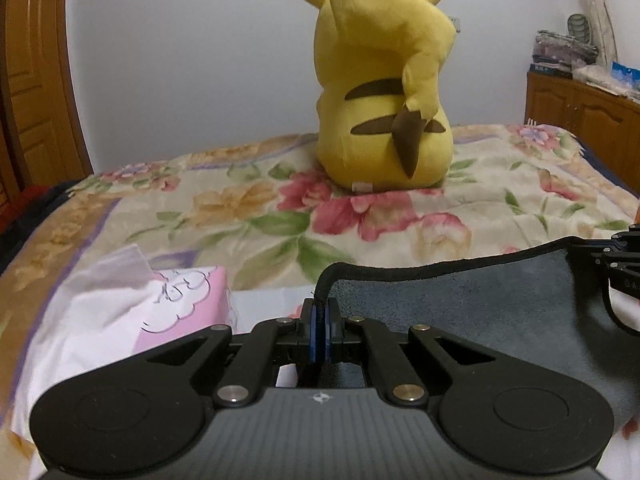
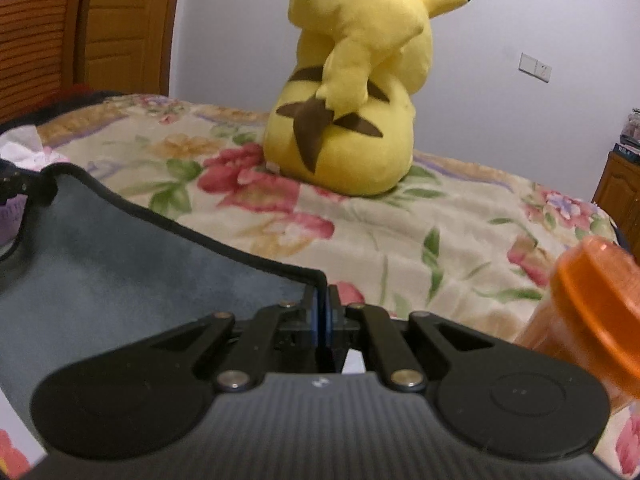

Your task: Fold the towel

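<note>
A dark grey towel [image 1: 472, 304] with a black hem is held up above a flowered bed. My left gripper [image 1: 321, 312] is shut on the towel's left corner; the black hem rises out from between its blue pads. The towel stretches right to my right gripper [image 1: 620, 264], seen at the frame edge. In the right wrist view the towel [image 2: 132, 264] spreads to the left, and my right gripper [image 2: 323, 308] is shut on its right corner. The left gripper [image 2: 12, 188] shows at the far left edge there.
A yellow Pikachu plush [image 1: 384, 92] sits on the flowered blanket [image 1: 240, 208] behind the towel. A pink tissue box [image 1: 176, 300] lies at the left. An orange-lidded jar [image 2: 596, 312] stands close on the right. Wooden cabinets [image 1: 580, 120] stand beyond the bed.
</note>
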